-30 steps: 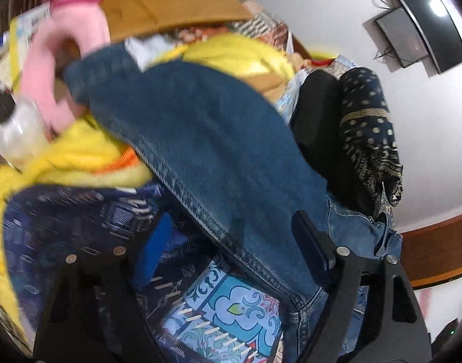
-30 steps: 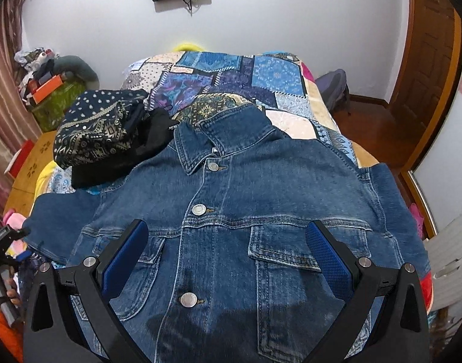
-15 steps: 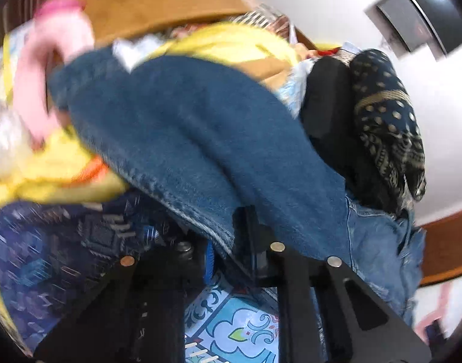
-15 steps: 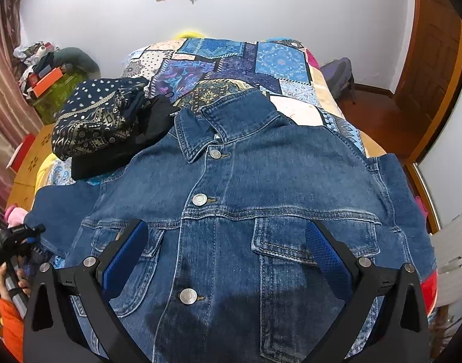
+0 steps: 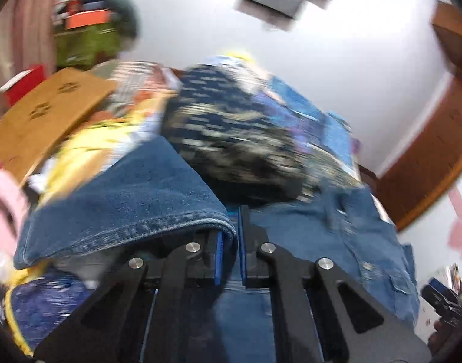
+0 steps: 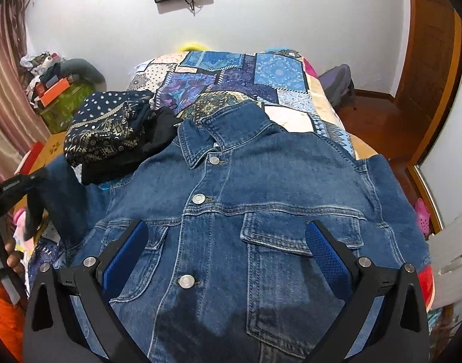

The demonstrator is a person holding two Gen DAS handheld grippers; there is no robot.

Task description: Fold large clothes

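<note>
A blue denim jacket (image 6: 261, 217) lies front-up and buttoned on a patchwork bedspread (image 6: 231, 72). My right gripper (image 6: 231, 251) hovers open over its chest, the blue pads wide apart with a pocket between them. In the left wrist view my left gripper (image 5: 230, 242) is shut on the edge of the jacket's sleeve (image 5: 134, 205) and holds it lifted. The right wrist view shows that gripper (image 6: 34, 190) at the far left, a hand (image 6: 11, 254) on its handle, with the sleeve (image 6: 64, 193) raised beside it.
A pile of dark patterned and black clothes (image 6: 116, 139) sits on the bed beside the jacket's collar. A wooden board (image 5: 46, 118), yellow bedding (image 5: 82, 148) and a pink toy (image 5: 4, 211) lie left of the bed. A wooden door (image 6: 427, 60) stands at right.
My left gripper closed on the sleeve's edge, then rose and rolled, carrying the sleeve up off the bed's side. The right gripper has stayed open over the jacket.
</note>
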